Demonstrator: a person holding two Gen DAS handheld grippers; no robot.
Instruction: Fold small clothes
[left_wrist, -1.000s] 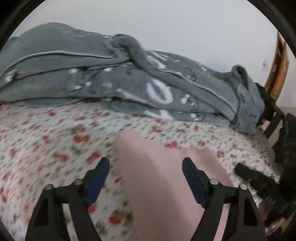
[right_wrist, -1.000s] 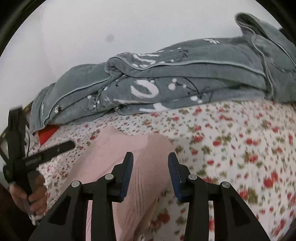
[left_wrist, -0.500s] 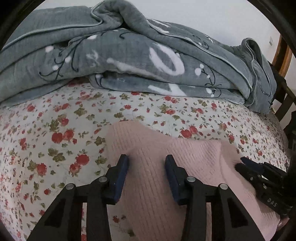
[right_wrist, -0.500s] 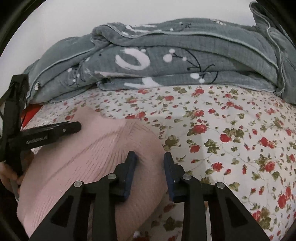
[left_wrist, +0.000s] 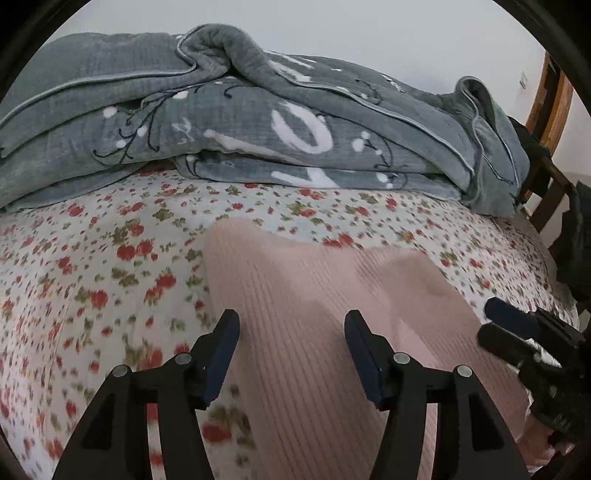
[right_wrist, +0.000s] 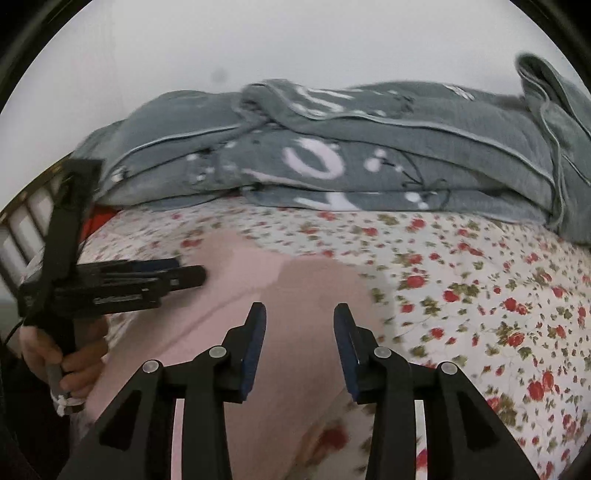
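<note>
A bed covered by a floral sheet (left_wrist: 92, 266) printed with red roses fills both wrist views, running from 9 o'clock to 3 o'clock across the middle of each frame. Behind it, from 10 o'clock to 2 o'clock, a grey blanket (left_wrist: 258, 122) with white lettering and thin piping lies heaped in thick folds against a pale wall (left_wrist: 369, 29). A wooden bed frame (left_wrist: 550, 99) shows at 2 o'clock in the left wrist view.

The pink ribbed garment (left_wrist: 314, 314) lies flat on the sheet, spreading from the centre toward 5 o'clock in the left wrist view and from the centre toward 7 o'clock in the right wrist view (right_wrist: 295, 295). Its far edge stops well short of the blanket.

The left gripper (left_wrist: 291, 332) hangs over the garment with its jaws spread wide and nothing between them, the left finger near the garment's left edge. Seen from the right wrist camera at 9 o'clock, the same tool (right_wrist: 184, 275) reaches over the pink cloth, gripped by a bare hand (right_wrist: 70, 358) below.

The right gripper (right_wrist: 299, 325) is likewise released, jaws parted above the garment's right side with only cloth visible beneath. It appears at 4 o'clock in the left wrist view (left_wrist: 495, 325).
</note>
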